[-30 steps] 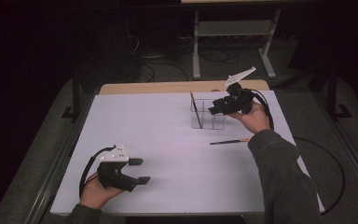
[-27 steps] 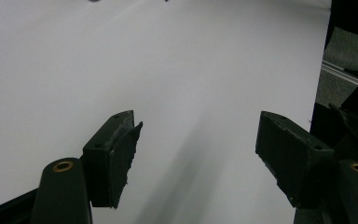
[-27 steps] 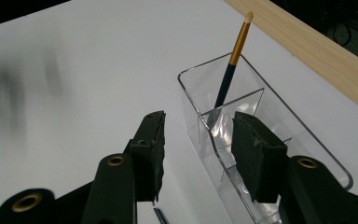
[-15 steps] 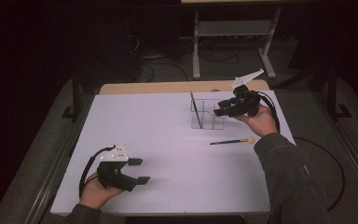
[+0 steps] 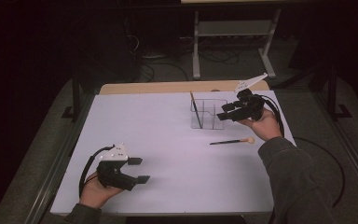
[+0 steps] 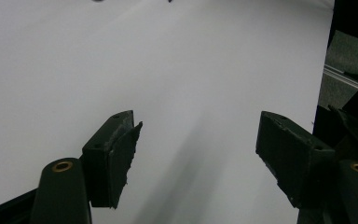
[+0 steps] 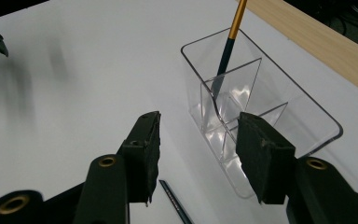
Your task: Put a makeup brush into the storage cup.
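Only partly seen, a brush [image 7: 175, 205] lies cut off below the right gripper [image 7: 196, 154], whose empty jaws have just been opening.

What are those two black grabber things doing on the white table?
A person is sorting brushes into a clear plastic holder. One brush already stands in it, leaning in a corner. The right gripper hovers beside the holder, its jaws just opening with nothing between them. A second brush lies flat on the table nearby. The left gripper rests open and empty at the near edge.
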`<state>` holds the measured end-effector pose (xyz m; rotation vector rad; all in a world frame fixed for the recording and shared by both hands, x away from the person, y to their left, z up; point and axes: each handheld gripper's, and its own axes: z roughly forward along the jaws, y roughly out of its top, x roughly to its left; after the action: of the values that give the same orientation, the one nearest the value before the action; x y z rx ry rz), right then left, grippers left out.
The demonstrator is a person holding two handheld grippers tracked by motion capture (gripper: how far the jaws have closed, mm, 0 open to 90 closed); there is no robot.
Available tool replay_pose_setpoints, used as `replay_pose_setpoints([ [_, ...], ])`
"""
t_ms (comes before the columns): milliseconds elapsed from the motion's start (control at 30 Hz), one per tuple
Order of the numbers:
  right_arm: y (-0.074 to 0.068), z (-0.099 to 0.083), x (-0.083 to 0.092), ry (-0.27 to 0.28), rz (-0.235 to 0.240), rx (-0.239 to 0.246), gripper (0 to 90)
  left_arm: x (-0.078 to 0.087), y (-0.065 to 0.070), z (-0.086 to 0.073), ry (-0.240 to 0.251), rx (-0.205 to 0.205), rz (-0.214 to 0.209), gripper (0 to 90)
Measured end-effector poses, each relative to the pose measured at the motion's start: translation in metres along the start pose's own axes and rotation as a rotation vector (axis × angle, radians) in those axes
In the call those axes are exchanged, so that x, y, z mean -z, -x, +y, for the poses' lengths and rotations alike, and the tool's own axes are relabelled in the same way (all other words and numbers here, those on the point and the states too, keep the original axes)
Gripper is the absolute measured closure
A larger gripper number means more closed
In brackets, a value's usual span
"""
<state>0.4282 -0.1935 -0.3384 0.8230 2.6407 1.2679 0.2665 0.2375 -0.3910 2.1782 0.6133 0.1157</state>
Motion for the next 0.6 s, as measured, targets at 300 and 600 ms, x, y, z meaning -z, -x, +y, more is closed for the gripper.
replay_pose_setpoints([
  [300,-0.002,-0.009,0.007,-0.010,-0.005,-0.004,47.1,-0.001,0.000,0.001,-0.005,-0.006,-0.003,28.0],
  [600,-0.004,-0.016,0.013,-0.004,-0.011,0.001,46.3,-0.001,-0.001,0.001,-0.008,-0.007,-0.002,28.0],
])
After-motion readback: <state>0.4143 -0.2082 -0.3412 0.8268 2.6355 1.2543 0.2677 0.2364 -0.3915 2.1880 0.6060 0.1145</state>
